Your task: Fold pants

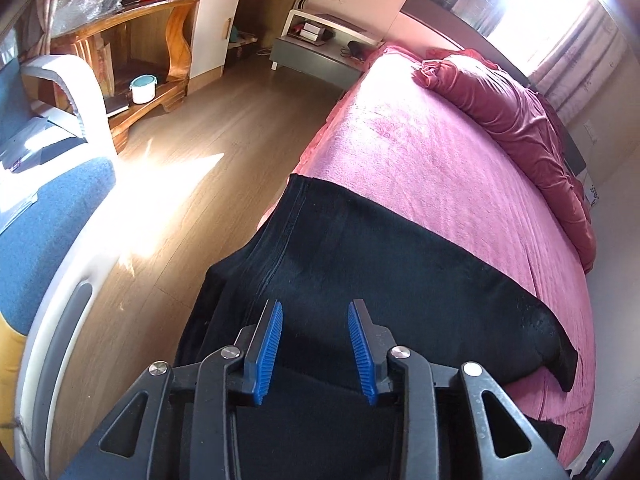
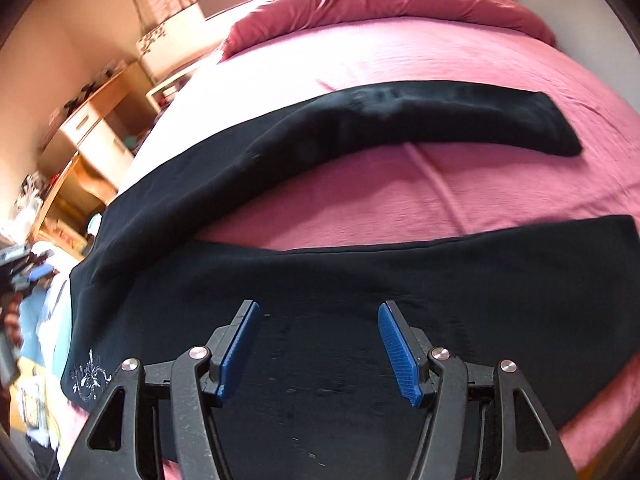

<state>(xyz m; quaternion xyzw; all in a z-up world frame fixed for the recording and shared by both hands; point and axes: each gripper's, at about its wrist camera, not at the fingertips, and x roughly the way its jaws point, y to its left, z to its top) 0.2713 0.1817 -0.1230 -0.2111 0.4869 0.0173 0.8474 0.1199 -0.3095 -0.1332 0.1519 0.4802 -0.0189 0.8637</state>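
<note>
Lying spread out on the pink fuzzy bed cover [image 2: 400,60] are the soft black pants [image 2: 280,280], and they are not folded yet. In the right wrist view the two legs point to the right side of the frame. One leg runs across the middle of the frame and the other sits lower down, with a strip of pink between them. The waist end is at the lower left, where a small white flower pattern [image 2: 90,378] shows on the cloth.

The right tool [image 2: 318,352] hangs over the lower leg. Its blue pads are wide apart and it has nothing in its grip. The left tool [image 1: 316,350] is over the waist part at the bottom middle of its view. Its blue pads are partly apart too, and it holds nothing.

I think some things could go wrong. The waist end hangs over the bed edge near the brown wood floor [image 1: 192,184], so a hard pull could drag the pants off. The cloth looks thick and soft, so a tool might grab only the top layer, or pinch the pink cover too. Then the fold would come out crooked or bunched.
</note>
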